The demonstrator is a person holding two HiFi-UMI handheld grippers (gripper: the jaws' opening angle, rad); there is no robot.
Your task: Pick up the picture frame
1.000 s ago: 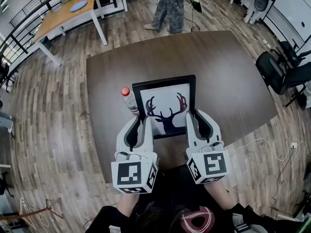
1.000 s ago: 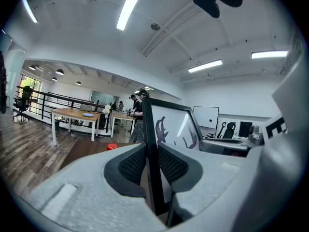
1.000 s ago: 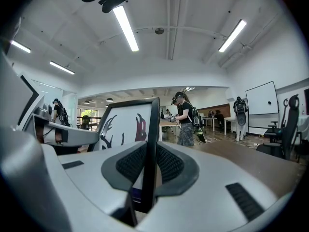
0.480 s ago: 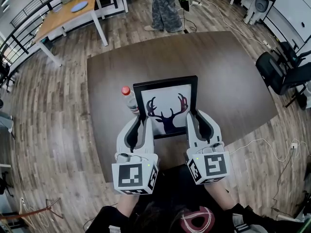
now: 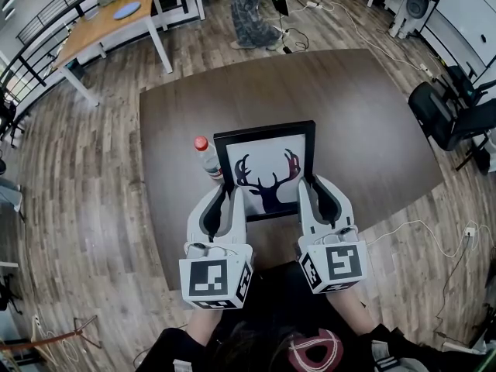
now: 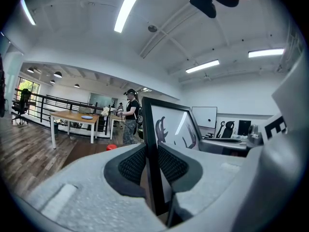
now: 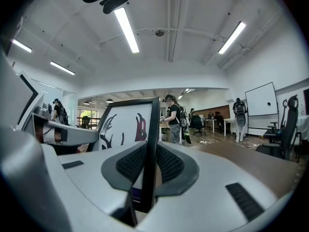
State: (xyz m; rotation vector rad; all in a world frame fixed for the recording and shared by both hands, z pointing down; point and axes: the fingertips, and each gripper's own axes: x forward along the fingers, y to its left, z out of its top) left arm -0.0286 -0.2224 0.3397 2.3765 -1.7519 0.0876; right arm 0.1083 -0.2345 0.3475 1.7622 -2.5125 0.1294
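Deer-print picture frame [image 5: 267, 173] gripped at both side edges, over dark table [image 5: 356, 115], print facing head cam. L gripper [image 5: 226, 194]: jaws clamped on left edge, pads pressing black moulding [image 6: 152, 153]. R gripper [image 5: 310, 184]: likewise clamped on right edge [image 7: 150, 144]. Red-capped bottle [image 5: 206, 158] just beside frame's left edge. Clearance frame/tabletop: cannot tell.

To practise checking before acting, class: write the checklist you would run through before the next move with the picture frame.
1. Grip of left hand-held gripper on the picture frame's left edge: ok, pads pressed on it.
2. Grip of right hand-held gripper on its right edge: ok.
3. bottle clear of the frame: cannot tell; it stands close beside the left edge.
4. Frame's lower edge off the table: cannot tell.
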